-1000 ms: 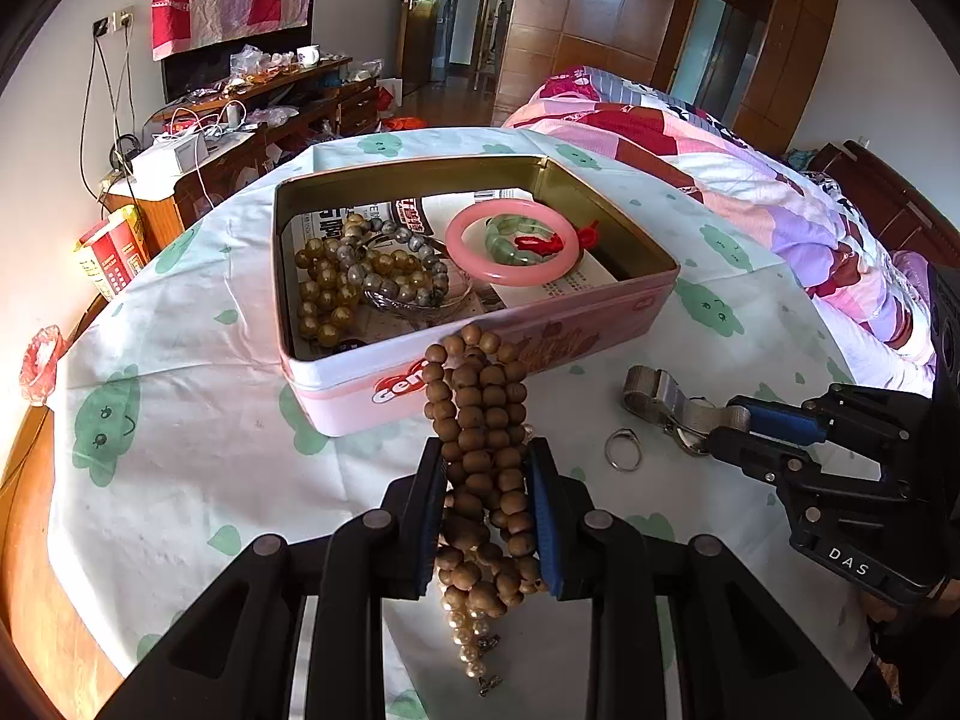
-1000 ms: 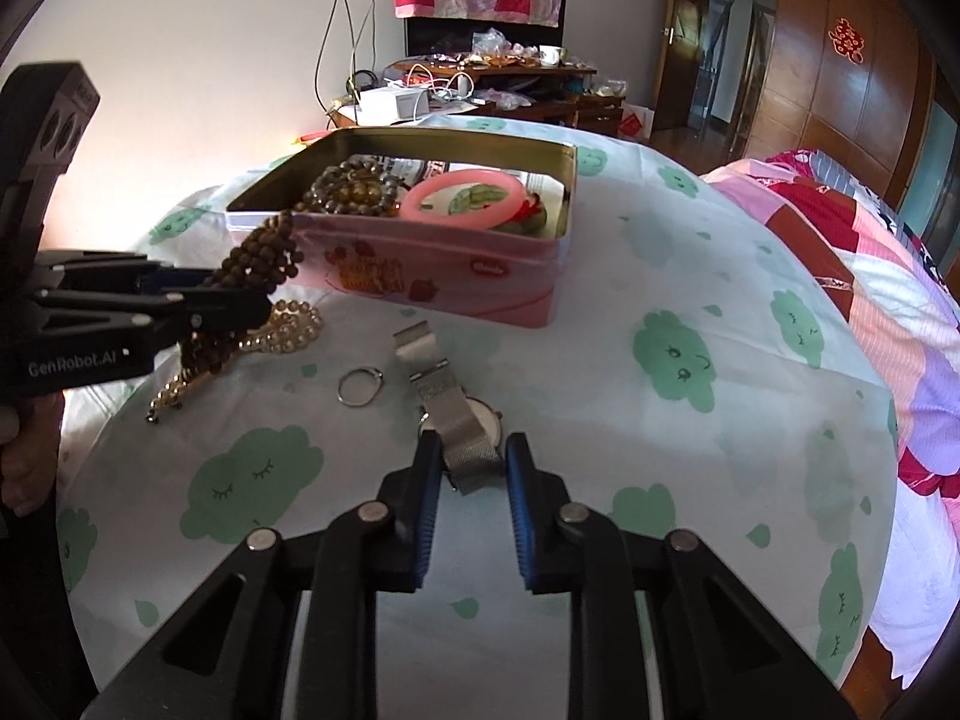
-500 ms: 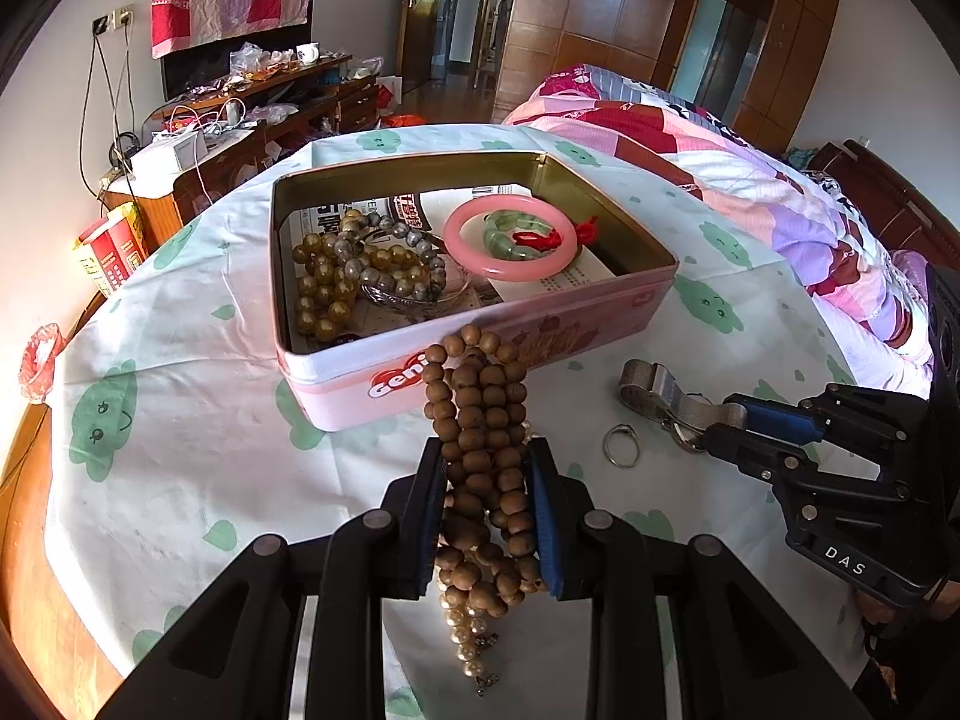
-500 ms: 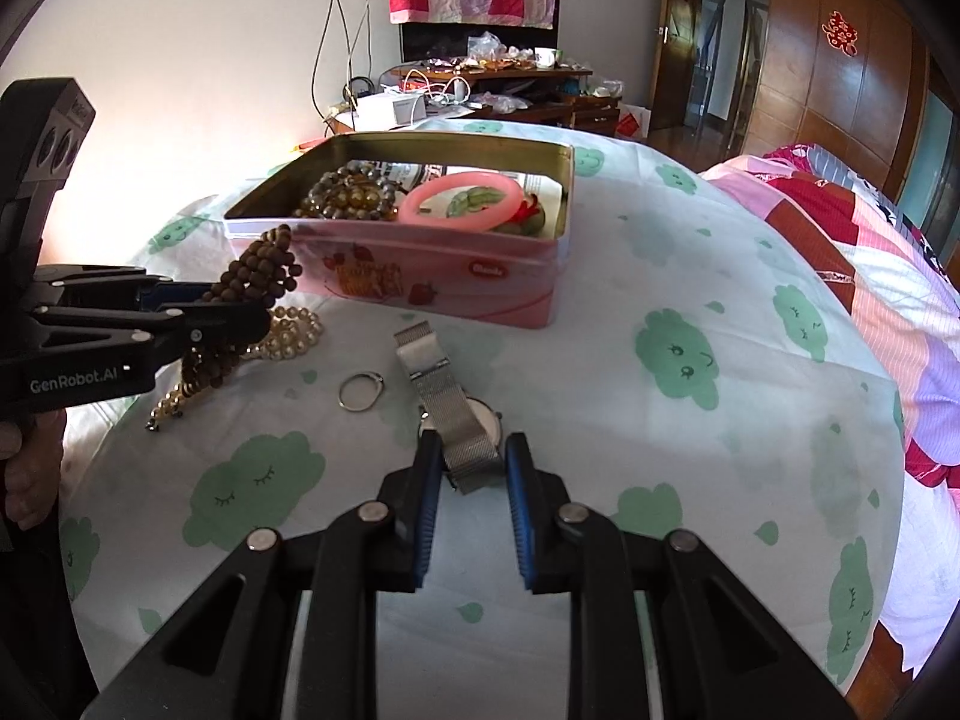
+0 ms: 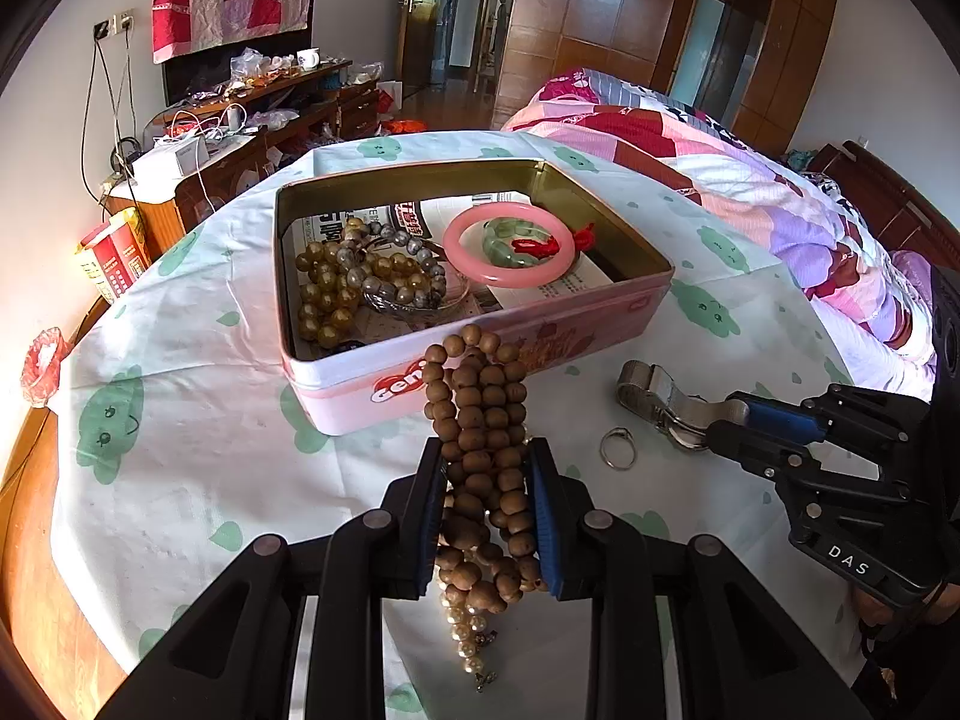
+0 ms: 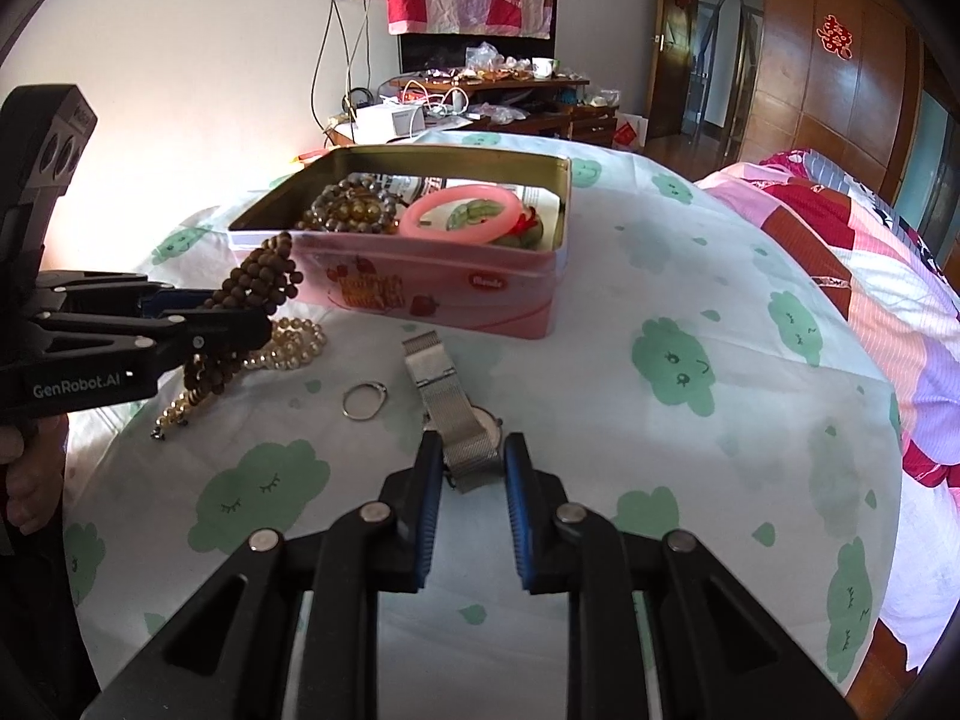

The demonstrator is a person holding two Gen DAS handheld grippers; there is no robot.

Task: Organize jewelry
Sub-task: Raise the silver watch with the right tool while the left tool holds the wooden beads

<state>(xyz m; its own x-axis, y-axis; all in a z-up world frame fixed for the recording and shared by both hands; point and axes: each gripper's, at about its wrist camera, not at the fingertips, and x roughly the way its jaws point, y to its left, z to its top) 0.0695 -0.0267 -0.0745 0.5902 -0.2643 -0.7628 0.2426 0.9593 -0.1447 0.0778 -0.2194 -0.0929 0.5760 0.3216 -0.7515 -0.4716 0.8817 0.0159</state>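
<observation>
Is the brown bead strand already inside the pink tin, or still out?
Out. The left tool holds the brown bead strand in front of the pink tin.

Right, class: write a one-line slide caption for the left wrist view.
Left gripper lifts wooden beads toward the tin; right gripper grips a watch.

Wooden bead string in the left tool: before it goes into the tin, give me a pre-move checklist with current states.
1. Left tool shut on the wooden bead string: ok.
2. Beads lifted as high as the pink tin's rim: cannot tell.
3. Free room inside the tin beside the pink bangle: ok.
4. Pearl strand free of the wooden beads: cannot tell.
5. Right tool grip on the watch: ok.
6. Ring outside the left tool's path: ok.
</observation>
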